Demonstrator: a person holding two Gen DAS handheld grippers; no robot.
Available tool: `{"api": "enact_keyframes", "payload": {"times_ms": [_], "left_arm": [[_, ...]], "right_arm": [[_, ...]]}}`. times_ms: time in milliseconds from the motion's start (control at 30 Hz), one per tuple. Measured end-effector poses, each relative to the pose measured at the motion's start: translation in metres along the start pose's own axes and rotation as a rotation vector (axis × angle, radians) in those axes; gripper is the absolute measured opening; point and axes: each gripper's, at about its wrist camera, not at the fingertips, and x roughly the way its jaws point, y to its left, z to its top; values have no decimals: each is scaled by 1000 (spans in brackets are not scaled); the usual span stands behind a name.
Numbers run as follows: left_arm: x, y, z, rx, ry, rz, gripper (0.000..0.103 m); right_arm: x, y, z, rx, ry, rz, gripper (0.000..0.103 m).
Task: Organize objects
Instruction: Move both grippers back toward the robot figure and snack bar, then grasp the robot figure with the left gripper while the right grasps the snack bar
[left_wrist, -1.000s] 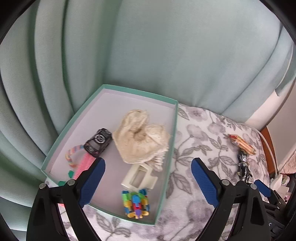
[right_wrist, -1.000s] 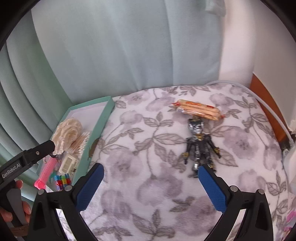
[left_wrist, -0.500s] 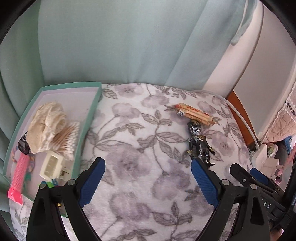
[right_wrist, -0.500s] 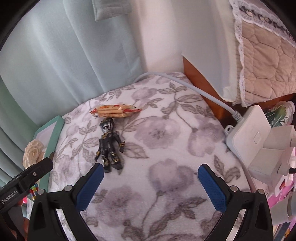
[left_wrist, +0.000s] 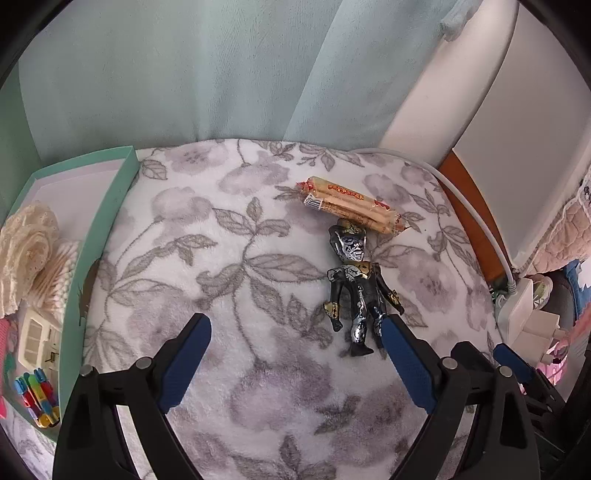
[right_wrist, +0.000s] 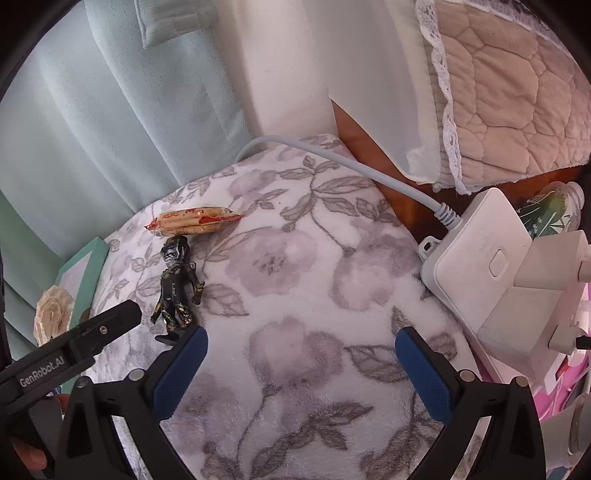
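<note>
A black and silver toy figure (left_wrist: 354, 291) lies on the floral blanket (left_wrist: 229, 258), its head touching a wrapped snack pack (left_wrist: 351, 205). My left gripper (left_wrist: 295, 332) is open, its right finger beside the figure's legs. In the right wrist view the figure (right_wrist: 175, 288) and the snack pack (right_wrist: 192, 221) lie to the left, and my right gripper (right_wrist: 301, 345) is open over bare blanket (right_wrist: 295, 280). The left gripper's body (right_wrist: 70, 347) shows at the lower left there. A teal box (left_wrist: 107, 221) at the left holds a lace piece, cotton swabs and small toys.
A white power strip (right_wrist: 484, 266) with a grey cable (right_wrist: 332, 158) and plugs sits at the blanket's right edge. Pale green curtains (left_wrist: 184, 74) hang behind. A quilted cover (right_wrist: 509, 81) drapes at the upper right, with a green bottle (right_wrist: 550, 210) below it.
The left gripper has swung right from the teal box to the toy figure. The right gripper has turned right toward the power strip, leaving the figure at its left. Both stayed open.
</note>
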Motion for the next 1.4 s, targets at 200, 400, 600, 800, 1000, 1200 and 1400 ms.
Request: {"api": "enact_keyframes", "payload": {"times_ms": [200,400,600,800,1000,1200,1400], "left_arm": [[14,-3,5,-7,16,-25,94],[26,-13,11,15,26,-35,94],[39,-19,12,11,48,-28,92],[40,-19,14,13,42,-17,82],[36,-14,14,-4,27,-1,79],[34,4,16,-63,25,-7,74],[32,10,18,-67,25,-13,71]], "right_arm": [[7,-4,-1,14,9,-2,103],[10,-2,1,6,7,-3,103],[13,-1,2,2,1,-6,103],[18,0,3,-10,-2,-4,103],[21,8,8,-47,-9,19,103],[28,23,19,-123,-23,58,103],[42,37,36,-186,-18,101,103]]}}
